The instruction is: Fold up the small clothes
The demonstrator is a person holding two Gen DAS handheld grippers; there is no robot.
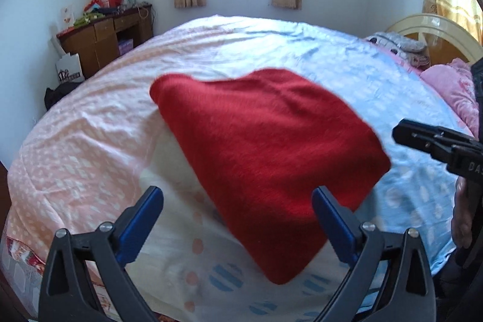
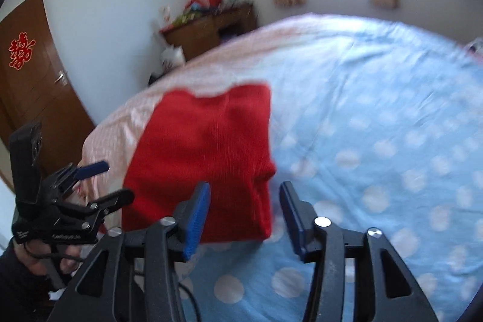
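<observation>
1. One red garment (image 1: 265,159) lies folded on the bedspread (image 1: 90,147), well apart from its far edge; much bare cover lies around the garment.
2. The left gripper (image 1: 238,216) stands before the garment's near edge, tilted down, jaws spread wide, grasping nothing.
3. The right gripper (image 2: 244,213) points at the garment's corner, jaws apart, released.

Fuzzy matt red knit garment (image 1: 265,147), soft printed cotton bedspread (image 1: 90,141), matt black plastic gripper (image 1: 238,213) with blue ribbed pads, brown wooden desk (image 1: 105,41) beyond
</observation>
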